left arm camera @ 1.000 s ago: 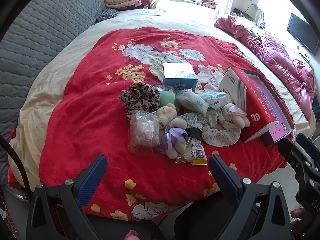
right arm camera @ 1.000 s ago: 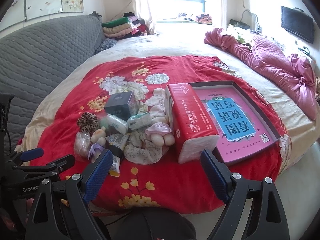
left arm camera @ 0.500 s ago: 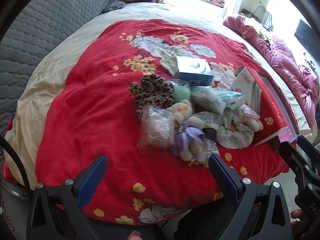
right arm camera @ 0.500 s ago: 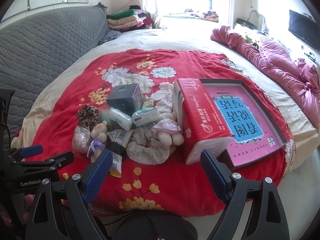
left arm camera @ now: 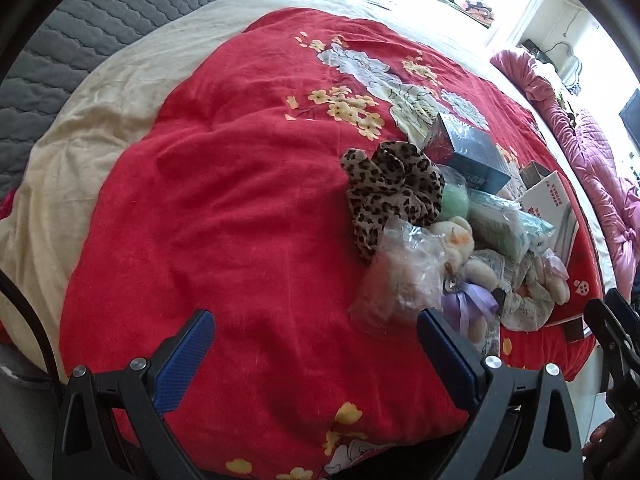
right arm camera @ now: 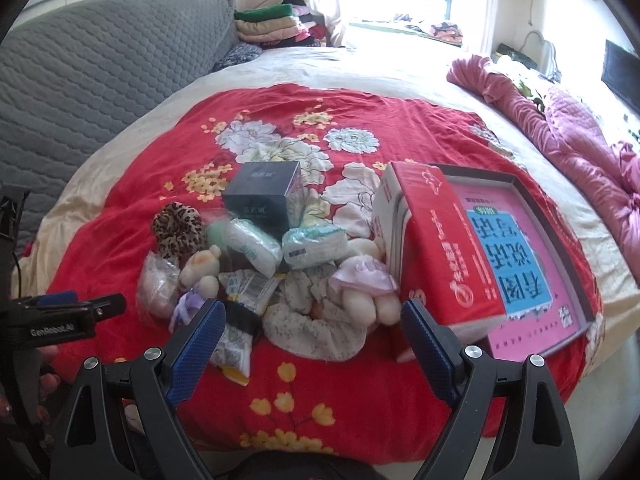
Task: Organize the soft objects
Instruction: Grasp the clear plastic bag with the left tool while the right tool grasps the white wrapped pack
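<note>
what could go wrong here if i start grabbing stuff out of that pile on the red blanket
The pile is tightly overlapped: the clear plastic bag leans against the plush with the purple ribbon, so a pinch may catch both. The red tissue pack is propped on the edge of the grey tray and might tip if the pink-capped plush beside it is pulled. Both the left gripper and right gripper hang open near the bed edge.

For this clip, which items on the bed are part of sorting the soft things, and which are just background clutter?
Part of the job:
leopard scrunchie
cream plush bear
pink-capped plush toy
floral scrunchie
tissue packs
clear bag
pink tray
Both grippers, left and right, open and empty.

Background:
folded clothes stack
pink quilt
grey headboard
</note>
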{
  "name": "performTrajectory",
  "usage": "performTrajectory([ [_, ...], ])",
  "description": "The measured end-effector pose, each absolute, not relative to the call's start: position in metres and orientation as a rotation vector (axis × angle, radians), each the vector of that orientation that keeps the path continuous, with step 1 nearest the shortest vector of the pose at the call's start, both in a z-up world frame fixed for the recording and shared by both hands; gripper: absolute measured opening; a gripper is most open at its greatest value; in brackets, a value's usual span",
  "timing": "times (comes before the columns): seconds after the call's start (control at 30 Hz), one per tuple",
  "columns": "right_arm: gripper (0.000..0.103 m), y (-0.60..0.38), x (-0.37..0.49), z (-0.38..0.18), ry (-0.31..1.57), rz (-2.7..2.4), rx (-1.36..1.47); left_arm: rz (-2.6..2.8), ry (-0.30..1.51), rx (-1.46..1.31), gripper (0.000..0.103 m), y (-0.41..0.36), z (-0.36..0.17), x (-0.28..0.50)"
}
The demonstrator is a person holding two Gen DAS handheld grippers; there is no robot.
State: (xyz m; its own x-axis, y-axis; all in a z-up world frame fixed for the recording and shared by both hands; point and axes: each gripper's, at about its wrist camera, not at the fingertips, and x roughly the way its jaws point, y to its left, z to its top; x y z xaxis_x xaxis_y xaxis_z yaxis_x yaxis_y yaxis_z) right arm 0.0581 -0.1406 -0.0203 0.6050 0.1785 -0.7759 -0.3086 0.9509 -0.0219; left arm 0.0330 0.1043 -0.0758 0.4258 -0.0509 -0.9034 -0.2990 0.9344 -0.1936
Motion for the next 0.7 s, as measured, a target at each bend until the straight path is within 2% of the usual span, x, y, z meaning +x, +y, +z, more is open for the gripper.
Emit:
performTrajectory([
  [0.2, 0.090, -0.126, 0.080, -0.026, 0.881, 0.321, -0.225, 0.104, 1.150, -0.317, 0.101, 0.085, -0.082, 0.052],
  [0.4, 0.090, -0.077, 0.091, -0.033, 0.790, 0.404, -0.521, 0.062, 1.176, -0.293, 0.099, 0.069, -0.091, 0.063],
  [0.6, 0.088, -0.065, 0.120, -0.048, 0.852, 0.494, -0.565, 0.034, 1.209, -0.321, 0.099, 0.077, -0.106, 0.069],
  [0.7, 0.076, -0.059, 0.128, -0.054, 0.876, 0.560, -0.587, 0.036, 1.202, -0.301, 0.099, 0.076, -0.107, 0.070],
])
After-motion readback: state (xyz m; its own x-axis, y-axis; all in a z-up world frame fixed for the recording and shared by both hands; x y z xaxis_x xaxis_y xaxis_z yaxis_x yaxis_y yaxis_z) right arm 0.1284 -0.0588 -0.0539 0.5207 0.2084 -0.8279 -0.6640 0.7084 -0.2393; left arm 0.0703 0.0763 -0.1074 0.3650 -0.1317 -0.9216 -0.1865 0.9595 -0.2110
